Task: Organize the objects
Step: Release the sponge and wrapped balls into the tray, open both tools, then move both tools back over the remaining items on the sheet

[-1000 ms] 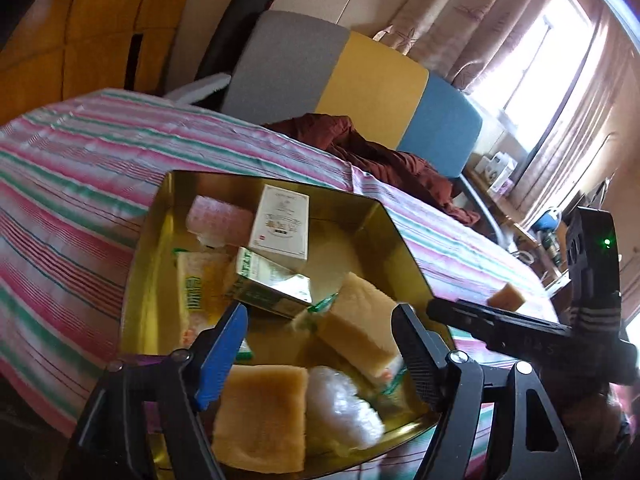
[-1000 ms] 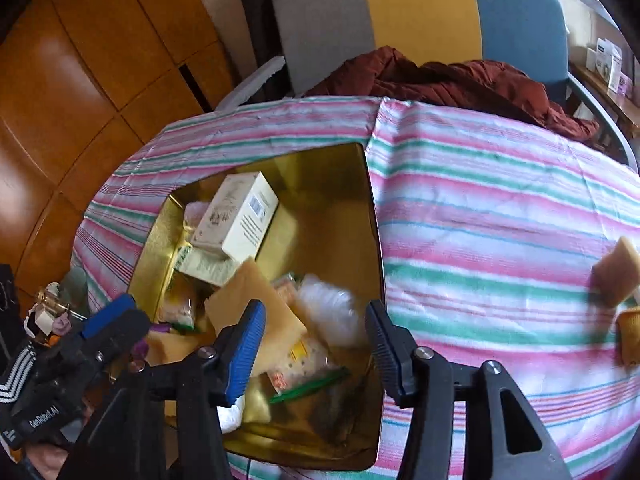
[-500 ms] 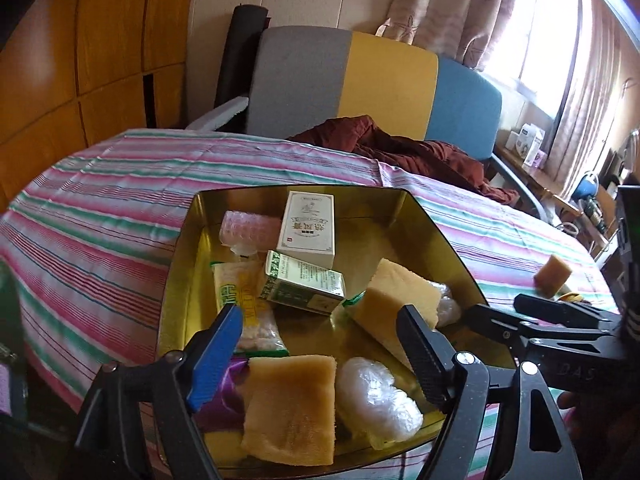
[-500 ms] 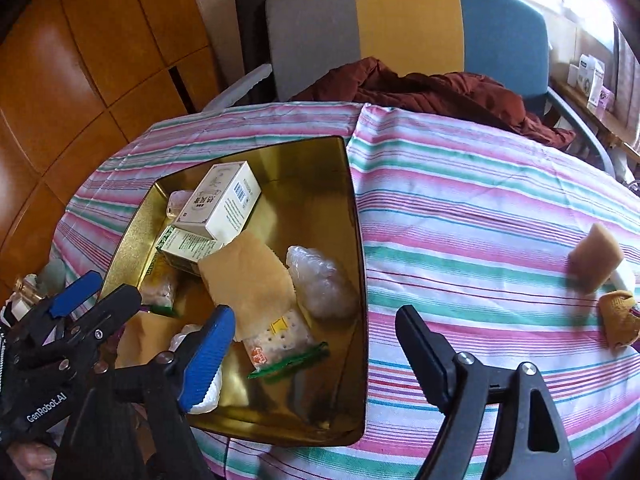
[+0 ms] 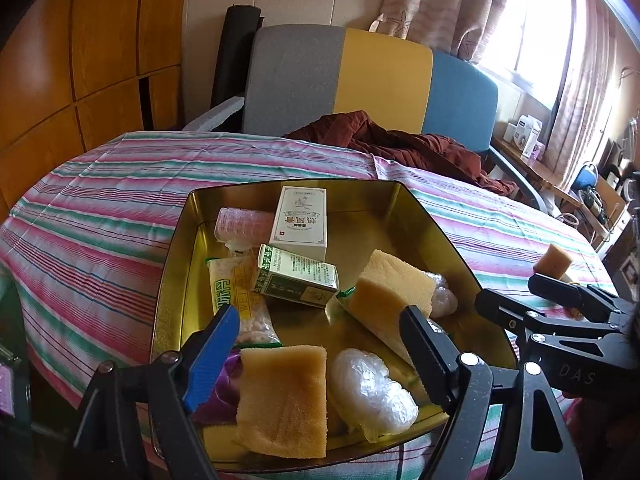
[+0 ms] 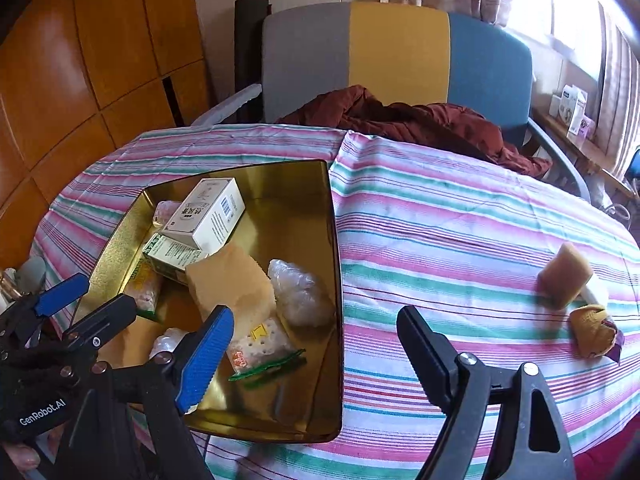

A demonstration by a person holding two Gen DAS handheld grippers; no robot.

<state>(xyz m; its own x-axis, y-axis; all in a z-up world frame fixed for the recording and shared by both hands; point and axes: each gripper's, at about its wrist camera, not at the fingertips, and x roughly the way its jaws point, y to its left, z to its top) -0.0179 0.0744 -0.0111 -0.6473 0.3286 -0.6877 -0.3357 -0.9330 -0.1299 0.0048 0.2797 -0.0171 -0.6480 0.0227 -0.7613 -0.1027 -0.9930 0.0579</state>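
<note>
1. Hovering over the gold tray (image 5: 436,236), your left tongs (image 5: 316,340) have their jaws opening, last numbers up, and nothing is pinched between them.
2. Right below those left tongs you've got a yellow sponge (image 5: 284,396) lying flat at the tray's near edge, with a clear plastic-wrapped bundle (image 5: 370,392) just beside it toward the black finger.
3. Ahead of the left tongs, a second sponge (image 5: 390,292) leans tilted on other packets, and a green carton (image 5: 296,278) sits just beside it.
4. Further ahead, a white box (image 5: 300,222) rests partly on the green carton, with a pink ribbed packet (image 5: 242,220) on the blue-finger side.
5. A snack bag with green lettering (image 5: 236,300) lies just ahead of your blue finger (image 5: 210,360).
6. Over to your right tongs (image 6: 314,354): jaws opening too, spread wide, empty, straddling the tray's edge with striped cloth of the desk (image 6: 460,240) under the black finger.
7. Well ahead of the right tongs and out to the black-finger side, a loose sponge (image 6: 564,274) stands on the cloth, with a small brown wrapped item (image 6: 592,332) near it, both outside the tray.
8. In the right wrist view, your left tongs show at the blue-finger side, over the tray's near corner.
9. Beyond the desk, a chair (image 6: 396,52) carries a dark red garment (image 6: 412,124).
</note>
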